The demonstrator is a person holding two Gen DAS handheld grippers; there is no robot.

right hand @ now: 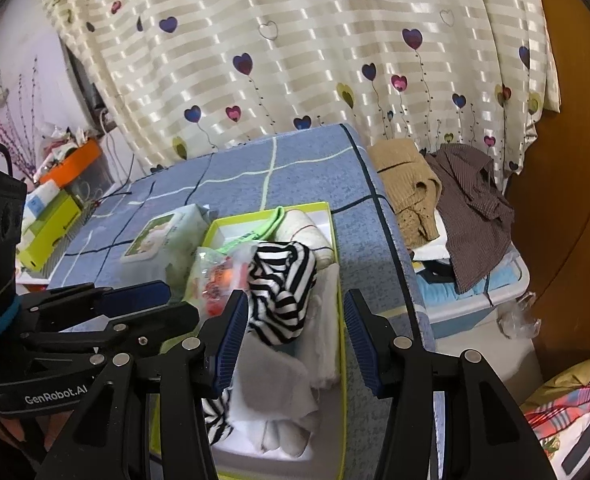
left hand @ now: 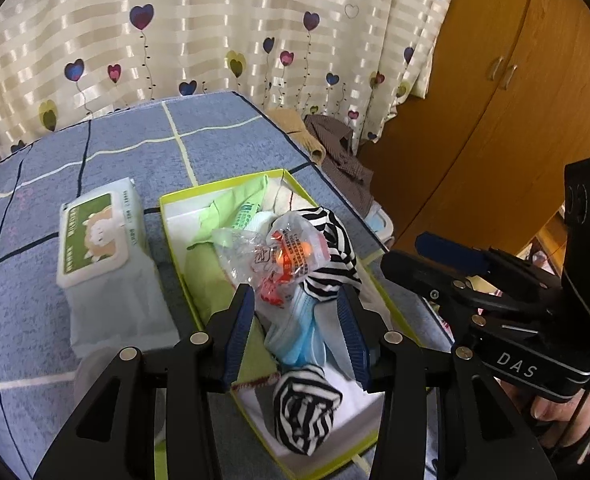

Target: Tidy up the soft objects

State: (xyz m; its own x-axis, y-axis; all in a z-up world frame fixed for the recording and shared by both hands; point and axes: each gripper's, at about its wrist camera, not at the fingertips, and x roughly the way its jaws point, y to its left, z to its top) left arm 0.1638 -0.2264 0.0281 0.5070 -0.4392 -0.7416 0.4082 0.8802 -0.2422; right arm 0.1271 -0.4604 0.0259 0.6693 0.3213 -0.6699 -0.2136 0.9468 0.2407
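Observation:
A lime-rimmed white box (left hand: 183, 240) sits on the blue checked table and holds soft items: green cloth (left hand: 211, 220), a clear plastic bag with orange print (left hand: 279, 256), black-and-white striped cloth (left hand: 331, 252), blue face masks (left hand: 299, 336) and a rolled striped sock (left hand: 303, 408). My left gripper (left hand: 297, 332) is open just above the masks, holding nothing. My right gripper (right hand: 293, 340) is open over the box (right hand: 341, 320), beside the striped cloth (right hand: 283, 284) and white and grey cloths (right hand: 279, 372). The right gripper also shows in the left wrist view (left hand: 451, 256).
A pack of wet wipes (left hand: 95, 236) lies left of the box. Tan and brown clothes (right hand: 447, 184) lie on a bin right of the table. A heart-print curtain hangs behind, a wooden wardrobe (left hand: 495, 80) stands right. Boxes and clutter (right hand: 51, 204) stand at far left.

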